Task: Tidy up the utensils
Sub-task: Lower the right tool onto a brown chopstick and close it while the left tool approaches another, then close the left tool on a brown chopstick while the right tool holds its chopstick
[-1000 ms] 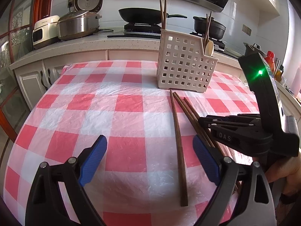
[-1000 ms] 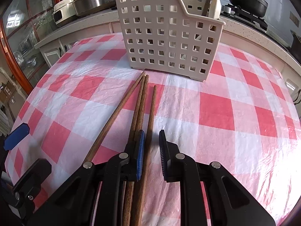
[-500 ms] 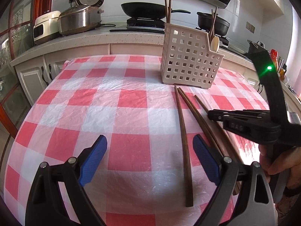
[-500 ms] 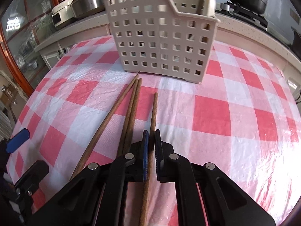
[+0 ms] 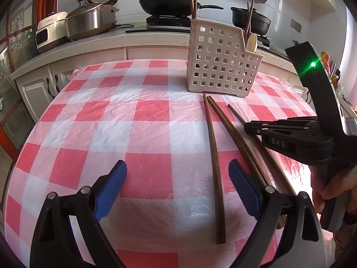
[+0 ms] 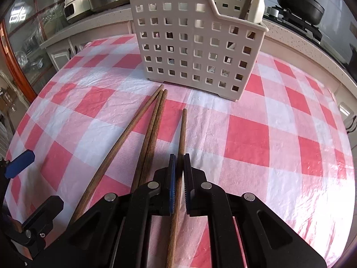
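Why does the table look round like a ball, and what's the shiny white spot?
Left wrist view: the fisheye lens bends the checkered tablecloth into a dome; glare washes out its right edge by the right gripper. Right wrist view: same bulge, glare at the cloth's right side, while the held chopstick and utensil basket stay sharp.

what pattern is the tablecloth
Red-and-white check tablecloth under clear plastic, shown best in the left wrist view.

Tablecloth point(image 5: 147, 111) red-and-white checked. Utensil caddy point(image 6: 196, 44) cream, square-hole grid. Chopsticks point(image 6: 154, 131) dark brown wood. Right gripper point(image 6: 179, 174) black, blue pads. Frying pan point(image 5: 165, 5) black.
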Motion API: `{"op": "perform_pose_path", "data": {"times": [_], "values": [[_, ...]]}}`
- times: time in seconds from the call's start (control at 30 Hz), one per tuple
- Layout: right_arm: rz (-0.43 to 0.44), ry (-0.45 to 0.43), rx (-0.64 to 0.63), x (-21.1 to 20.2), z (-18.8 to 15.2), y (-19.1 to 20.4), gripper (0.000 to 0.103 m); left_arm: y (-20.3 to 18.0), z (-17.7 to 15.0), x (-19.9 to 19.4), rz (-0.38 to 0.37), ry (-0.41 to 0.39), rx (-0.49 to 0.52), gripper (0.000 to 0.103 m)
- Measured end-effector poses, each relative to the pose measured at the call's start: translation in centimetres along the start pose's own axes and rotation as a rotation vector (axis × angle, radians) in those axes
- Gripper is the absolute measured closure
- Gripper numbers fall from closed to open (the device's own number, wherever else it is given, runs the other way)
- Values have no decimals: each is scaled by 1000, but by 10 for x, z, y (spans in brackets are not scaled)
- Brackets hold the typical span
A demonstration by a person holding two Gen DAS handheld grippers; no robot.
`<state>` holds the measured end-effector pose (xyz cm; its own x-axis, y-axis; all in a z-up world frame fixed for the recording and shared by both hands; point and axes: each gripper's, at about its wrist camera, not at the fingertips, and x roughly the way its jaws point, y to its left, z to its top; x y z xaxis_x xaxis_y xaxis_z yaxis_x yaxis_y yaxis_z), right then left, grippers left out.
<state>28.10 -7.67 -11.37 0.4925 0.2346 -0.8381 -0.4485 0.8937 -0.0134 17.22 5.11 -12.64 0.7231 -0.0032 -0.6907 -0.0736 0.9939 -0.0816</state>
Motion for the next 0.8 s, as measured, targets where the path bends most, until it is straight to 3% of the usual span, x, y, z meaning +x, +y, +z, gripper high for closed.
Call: {"op": "perform_pose_path", "data": {"times": [0.27,0.6,0.8], "values": [[-3,-21,-5,2,2,-1,96,0,3,8,-12,34,-1,14],[43,-34,117,-13,-22,-34,97,-6,32,40,-18,114,3,15],[64,-44,136,-19,-32,-40,97,-17,55,77,-53,195,7,45]]}}
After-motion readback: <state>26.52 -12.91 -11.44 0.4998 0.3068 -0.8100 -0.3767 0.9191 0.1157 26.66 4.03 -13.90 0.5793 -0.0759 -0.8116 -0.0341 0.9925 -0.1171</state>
